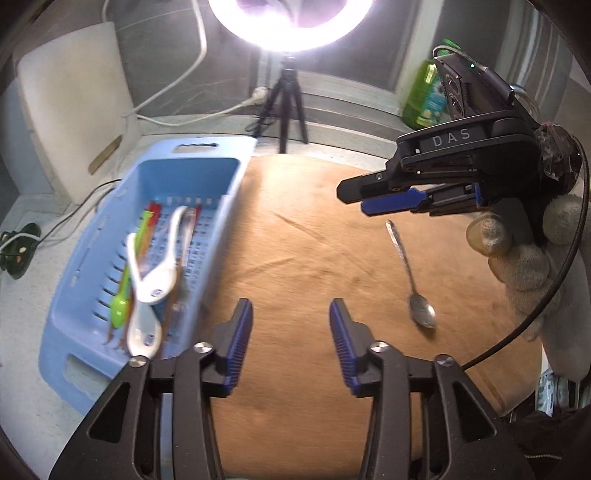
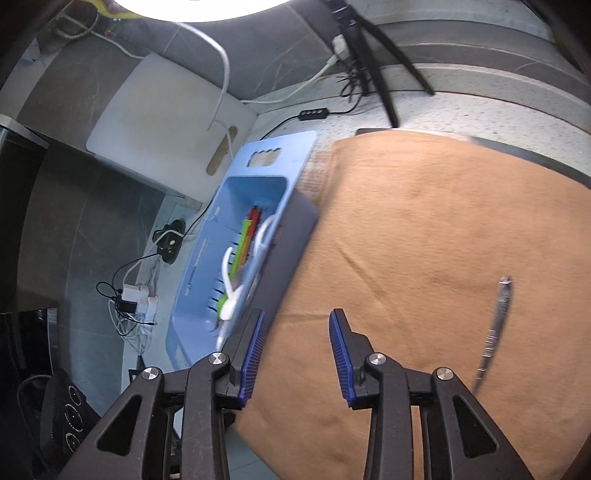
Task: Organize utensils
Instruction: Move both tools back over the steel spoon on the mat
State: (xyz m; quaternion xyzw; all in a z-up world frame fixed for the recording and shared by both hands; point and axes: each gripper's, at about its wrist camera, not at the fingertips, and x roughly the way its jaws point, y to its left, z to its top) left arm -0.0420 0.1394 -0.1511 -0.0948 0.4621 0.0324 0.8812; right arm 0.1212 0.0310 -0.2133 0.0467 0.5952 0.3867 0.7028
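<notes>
Left gripper point(image 1: 291, 341): nearest in the left wrist view; jaws apart with nothing between them, only bare cloth showing through the gap.
Right gripper point(image 2: 297, 350): jaws likewise apart and empty over the cloth; seen from the left wrist view it hangs above the spoon, held by a gloved hand point(image 1: 524, 251).
Cloth point(image 1: 314, 240): orange-brown, spread flat on the counter, faint creases across it.
Spoon point(image 1: 412, 275): metal, lying alone on the cloth, bowl toward the left camera and handle pointing away; well apart from the basket and touched by neither gripper. In the right wrist view only its blurred handle shows, right of the right gripper.
Basket point(image 1: 229, 206): light blue, slotted, on the counter at the cloth's left edge.
Basket contents: two white spoons point(image 1: 155, 291) crossed on top; a green spoon point(image 1: 120, 306) beside them; red handles point(image 1: 153, 212) toward the far end.
Board point(image 1: 70, 110): white, leaning against the wall behind the basket.
Tripod point(image 1: 286, 107): black, at the back, under a bright ring light point(image 1: 291, 22).
Bottle point(image 1: 424, 96): green, far right by the wall.
</notes>
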